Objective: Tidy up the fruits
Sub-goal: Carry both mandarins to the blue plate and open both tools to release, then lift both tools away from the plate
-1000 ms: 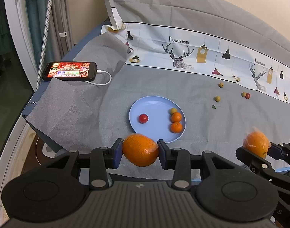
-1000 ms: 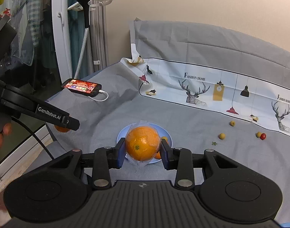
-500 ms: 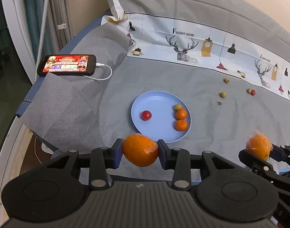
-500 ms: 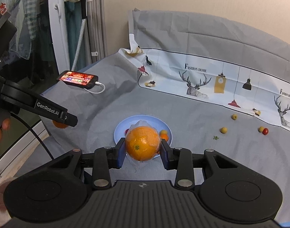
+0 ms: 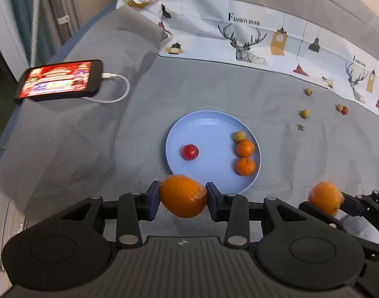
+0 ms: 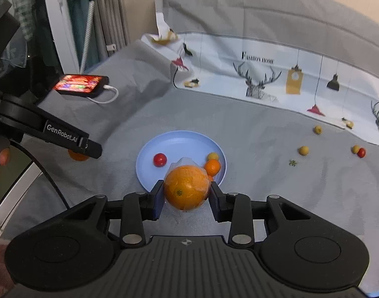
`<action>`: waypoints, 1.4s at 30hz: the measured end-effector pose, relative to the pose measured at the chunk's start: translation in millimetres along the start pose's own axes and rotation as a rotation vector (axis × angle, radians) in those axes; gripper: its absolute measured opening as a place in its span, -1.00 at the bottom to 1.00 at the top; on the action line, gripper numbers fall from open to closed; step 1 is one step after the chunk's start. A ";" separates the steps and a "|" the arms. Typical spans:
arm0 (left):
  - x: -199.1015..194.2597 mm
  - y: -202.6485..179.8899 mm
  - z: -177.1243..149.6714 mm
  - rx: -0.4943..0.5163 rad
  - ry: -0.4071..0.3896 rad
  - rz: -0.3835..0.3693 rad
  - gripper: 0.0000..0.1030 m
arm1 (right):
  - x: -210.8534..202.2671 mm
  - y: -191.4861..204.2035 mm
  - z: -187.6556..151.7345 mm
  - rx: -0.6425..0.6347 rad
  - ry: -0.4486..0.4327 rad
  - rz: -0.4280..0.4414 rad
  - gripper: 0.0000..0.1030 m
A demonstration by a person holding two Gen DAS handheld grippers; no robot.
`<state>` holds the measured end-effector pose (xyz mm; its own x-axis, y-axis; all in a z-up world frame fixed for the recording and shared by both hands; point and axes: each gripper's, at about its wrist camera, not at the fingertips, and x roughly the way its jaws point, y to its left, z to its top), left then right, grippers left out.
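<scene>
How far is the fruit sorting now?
Done: the blue plate holds a red fruit, two small oranges and a yellow fruit. In hand: each gripper grips one large orange. Left: four small fruits on the cloth.

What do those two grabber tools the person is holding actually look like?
Both are matte black plastic. Each has two round discs at the base, a ribbed panel between them, silver rivets on jointed links, and dark blue pads on its fingers. The left gripper bears white "GenRobot.AI" lettering on its side and trails a black cable. The right gripper matches it. No sleeve shows.
</scene>
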<state>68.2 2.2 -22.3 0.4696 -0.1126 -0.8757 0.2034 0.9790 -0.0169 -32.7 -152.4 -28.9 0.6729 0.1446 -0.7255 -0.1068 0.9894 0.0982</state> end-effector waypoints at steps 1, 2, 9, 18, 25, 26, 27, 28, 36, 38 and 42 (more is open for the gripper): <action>9.1 -1.9 5.2 0.006 0.005 -0.003 -0.16 | 8.9 -2.0 2.1 0.002 0.010 -0.001 -0.24; 17.7 -4.0 9.5 0.011 0.013 0.002 -0.16 | 18.8 -4.3 4.2 0.006 0.021 -0.001 -0.24; 81.9 -15.7 37.3 0.062 0.051 0.017 -0.16 | 86.5 -14.8 17.2 0.016 0.096 0.013 -0.24; 148.0 -22.1 51.6 0.121 0.098 0.049 -0.16 | 154.8 -11.8 21.3 -0.062 0.155 0.007 -0.24; 158.9 -24.9 54.9 0.161 0.071 -0.013 0.73 | 186.1 -10.7 25.3 -0.111 0.155 0.027 -0.14; 152.5 -25.0 54.4 0.162 0.043 -0.025 0.81 | 185.5 -10.6 26.7 -0.120 0.162 0.020 0.15; 143.9 -24.8 53.5 0.166 0.015 -0.034 0.89 | 181.8 -11.0 27.7 -0.129 0.160 0.009 0.45; 136.4 -24.9 52.9 0.174 0.003 -0.040 0.95 | 174.6 -11.6 28.2 -0.137 0.143 -0.006 0.53; 57.8 -16.3 14.1 0.125 -0.037 -0.031 0.99 | 82.1 -24.2 8.6 -0.039 0.146 -0.023 0.85; 39.6 -14.5 -0.2 0.107 -0.042 -0.020 0.99 | 57.5 -23.9 0.1 0.028 0.139 -0.019 0.87; 4.1 -12.6 -22.2 0.064 -0.065 -0.023 0.99 | 10.4 -21.1 -9.7 0.106 0.082 0.002 0.91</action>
<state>48.5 -6.9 -36.4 0.5182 -0.1474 -0.8425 0.2682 0.9634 -0.0036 -30.6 -171.9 -45.1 0.6098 0.1493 -0.7783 -0.0273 0.9855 0.1676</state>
